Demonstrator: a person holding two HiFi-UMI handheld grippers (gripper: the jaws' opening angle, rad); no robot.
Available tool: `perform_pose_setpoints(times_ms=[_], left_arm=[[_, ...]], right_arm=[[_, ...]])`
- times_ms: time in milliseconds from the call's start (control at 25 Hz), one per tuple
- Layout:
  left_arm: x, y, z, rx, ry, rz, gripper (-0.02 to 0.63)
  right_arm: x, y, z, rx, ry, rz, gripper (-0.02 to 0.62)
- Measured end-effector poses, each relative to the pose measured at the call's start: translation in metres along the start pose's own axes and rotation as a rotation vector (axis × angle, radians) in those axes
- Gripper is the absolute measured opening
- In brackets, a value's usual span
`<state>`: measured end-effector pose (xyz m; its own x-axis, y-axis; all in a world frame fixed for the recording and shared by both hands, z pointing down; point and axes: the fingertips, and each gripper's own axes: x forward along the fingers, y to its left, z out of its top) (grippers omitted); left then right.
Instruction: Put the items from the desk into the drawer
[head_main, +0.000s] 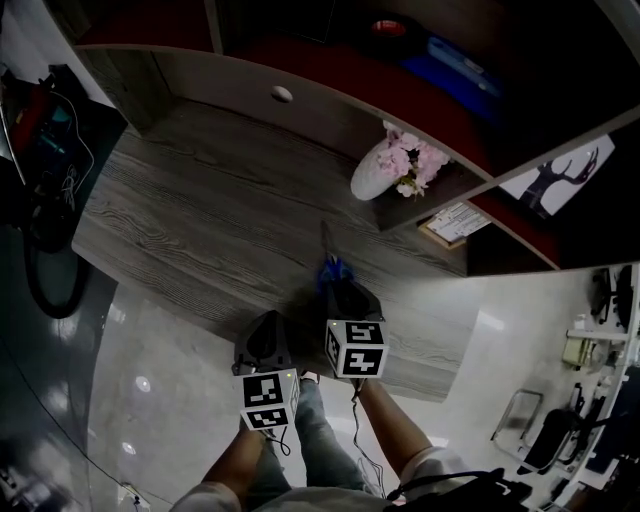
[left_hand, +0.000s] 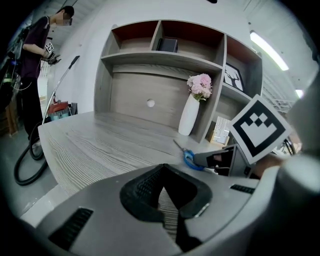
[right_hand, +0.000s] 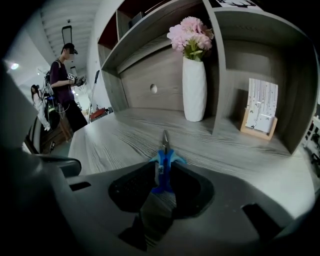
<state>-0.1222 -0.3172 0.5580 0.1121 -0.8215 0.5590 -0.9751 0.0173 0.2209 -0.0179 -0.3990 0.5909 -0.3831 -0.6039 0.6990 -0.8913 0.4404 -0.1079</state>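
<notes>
- Looking down, head view: the right gripper (head_main: 338, 288) holds blue-handled scissors (head_main: 330, 262) over the desk (head_main: 200, 200), near its front edge. The left gripper (head_main: 266, 338) sits just beside it.
- Left gripper view: the jaw tips appear to meet, though dimly seen, with nothing between them.
- Right gripper view: the jaws are clamped on the scissors' (right_hand: 163, 159) handle, blades pointing toward the white vase (right_hand: 194, 90). The step in hand is probably pickup and carry. No drawer shows, so the next move calls for finding it, perhaps opening it with the free gripper.
</notes>
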Motion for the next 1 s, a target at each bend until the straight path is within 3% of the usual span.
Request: perform_pose_setpoints(times_ms=[240, 640, 1000], left_arm=[[0.002, 0.004, -0.001, -0.022, -0.007, 0.009, -0.002], [0.002, 0.004, -0.002, -0.043, -0.014, 0.017, -0.002], [-0.008, 0.001, -0.006, -0.048, -0.012, 0.02, -0.002]], right_arm=[[0.005, -0.002, -0.006, -0.037, 0.055, -0.032, 0.087], [0.007, -0.002, -0.006, -0.061, 0.065, -0.053, 0.075], [-0.006, -0.003, -0.003, -0.046, 0.015, -0.053, 0.07]])
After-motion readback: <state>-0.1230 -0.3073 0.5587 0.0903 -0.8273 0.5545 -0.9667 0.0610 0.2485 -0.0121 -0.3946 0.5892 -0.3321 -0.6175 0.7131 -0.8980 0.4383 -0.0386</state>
